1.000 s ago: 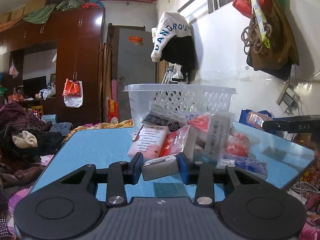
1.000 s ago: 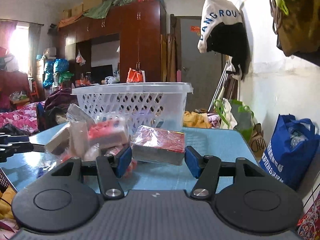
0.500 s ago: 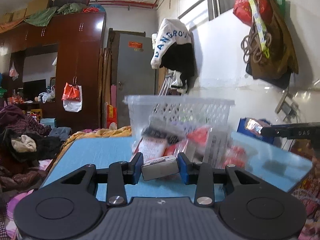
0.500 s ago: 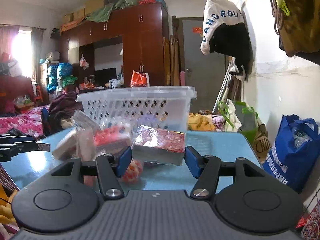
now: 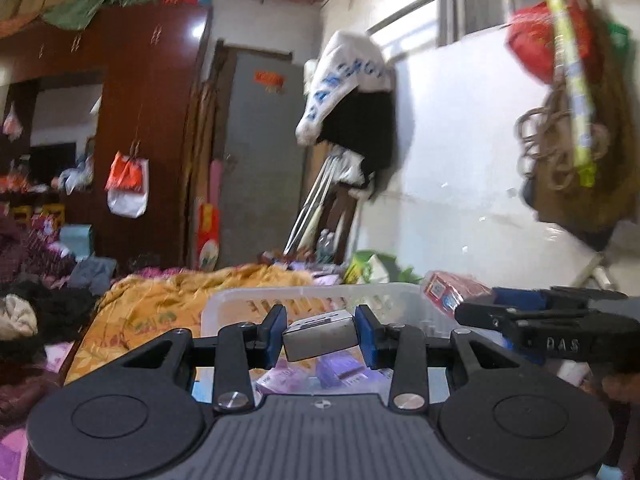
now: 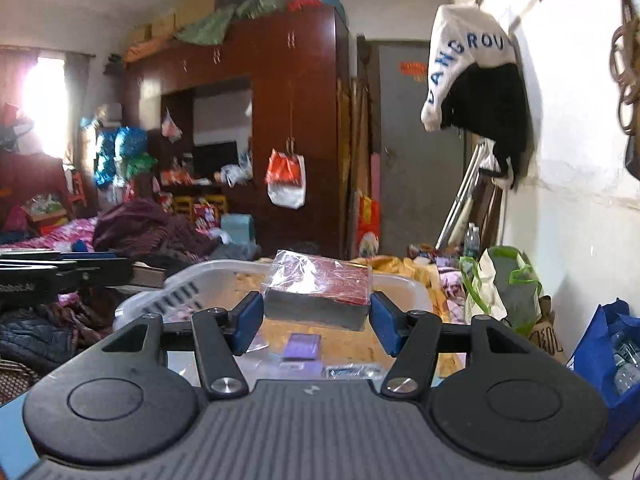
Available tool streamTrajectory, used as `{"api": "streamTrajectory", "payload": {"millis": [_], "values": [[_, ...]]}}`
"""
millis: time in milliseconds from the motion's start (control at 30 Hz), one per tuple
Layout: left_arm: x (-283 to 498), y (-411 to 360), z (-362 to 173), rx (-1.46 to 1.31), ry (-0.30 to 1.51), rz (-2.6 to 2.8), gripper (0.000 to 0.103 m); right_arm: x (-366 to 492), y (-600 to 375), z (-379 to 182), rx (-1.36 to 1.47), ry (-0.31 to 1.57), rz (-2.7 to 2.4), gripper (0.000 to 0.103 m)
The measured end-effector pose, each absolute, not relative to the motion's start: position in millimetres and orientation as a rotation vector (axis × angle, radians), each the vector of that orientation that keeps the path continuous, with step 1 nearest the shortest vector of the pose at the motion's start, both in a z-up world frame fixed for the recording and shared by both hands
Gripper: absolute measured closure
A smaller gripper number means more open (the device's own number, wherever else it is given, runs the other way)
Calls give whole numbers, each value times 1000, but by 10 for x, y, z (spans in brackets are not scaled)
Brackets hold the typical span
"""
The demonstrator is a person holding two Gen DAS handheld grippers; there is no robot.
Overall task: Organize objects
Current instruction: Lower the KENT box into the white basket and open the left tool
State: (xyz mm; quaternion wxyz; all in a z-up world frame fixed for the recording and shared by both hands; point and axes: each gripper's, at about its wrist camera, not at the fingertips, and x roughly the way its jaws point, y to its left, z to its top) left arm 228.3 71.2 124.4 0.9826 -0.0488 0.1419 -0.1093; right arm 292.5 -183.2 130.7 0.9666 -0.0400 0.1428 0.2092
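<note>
Basket already holds purple packets. Above its rim, the left gripper clamps a small silver box and the right gripper a cellophane-wrapped red pack; both await release inside.

Both grippers are rising off the tabletop and travelling toward the white basket, each carrying its load along. The left gripper is lifting the small grey box away from the pile of packets, which is dropping out of view, and is now hanging over the basket's near rim, looking down on purple packets inside. The right gripper is raising the red cellophane-wrapped pack to above the basket's opening, where before the basket stood tall behind it. The right gripper is also showing closer and higher in the left camera.
</note>
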Motion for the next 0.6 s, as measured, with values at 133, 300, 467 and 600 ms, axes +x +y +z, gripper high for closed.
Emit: {"api": "streamTrajectory", "payload": {"millis": [133,300,467,600], "values": [[2488,659,1116,-96,332,-212,61,3051,-1808,1184,-95,319,417,41],[2517,639,1032,-43,297,-179,21,2962,-1866,1136,-76,299,403,17],[1901,797,835,-73,235,-221,21,2377,-2160,929,-22,250,418,0],[1365,791,473,-38,228,-209,21,1807,-2296,505,-6,255,429,0]]}}
